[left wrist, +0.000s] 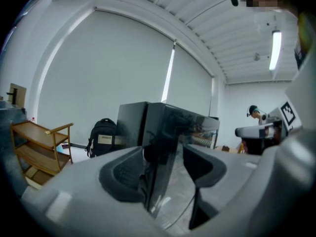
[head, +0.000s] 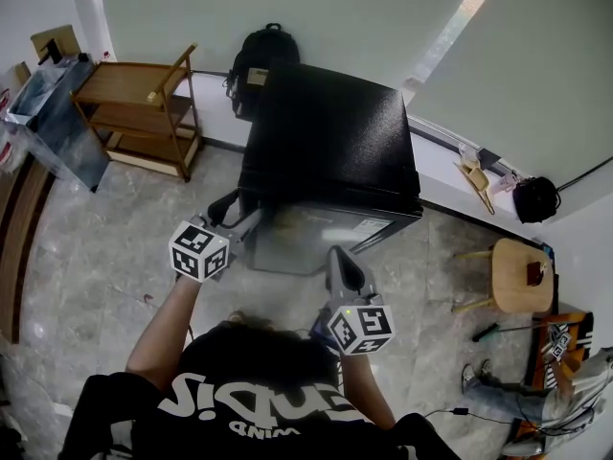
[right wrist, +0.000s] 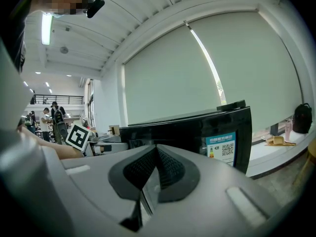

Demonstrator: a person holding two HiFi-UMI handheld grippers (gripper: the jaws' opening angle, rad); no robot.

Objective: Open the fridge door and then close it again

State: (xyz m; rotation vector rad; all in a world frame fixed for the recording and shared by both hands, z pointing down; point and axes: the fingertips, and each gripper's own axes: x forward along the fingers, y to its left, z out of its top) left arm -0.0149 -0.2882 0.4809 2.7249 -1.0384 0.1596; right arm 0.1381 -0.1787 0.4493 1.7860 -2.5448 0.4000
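A black mini fridge [head: 326, 132] stands in the middle of the head view, its glossy door [head: 306, 240] facing me and mirroring the floor. My left gripper [head: 238, 217] is at the door's left front corner. In the left gripper view this gripper [left wrist: 165, 169] is open, and the fridge's [left wrist: 148, 125] vertical front edge runs down between its fingers; contact cannot be judged. My right gripper [head: 337, 255] points at the door front, right of centre. Its jaws [right wrist: 155, 154] are shut with nothing held, before the fridge [right wrist: 197, 127] and its label [right wrist: 221, 151].
A wooden shelf cart [head: 144, 108] stands to the left and a black backpack [head: 259, 56] leans behind the fridge. A round wooden stool [head: 517, 276] and a black bag [head: 534, 199] are to the right. A person [head: 517, 401] sits on the floor at the lower right.
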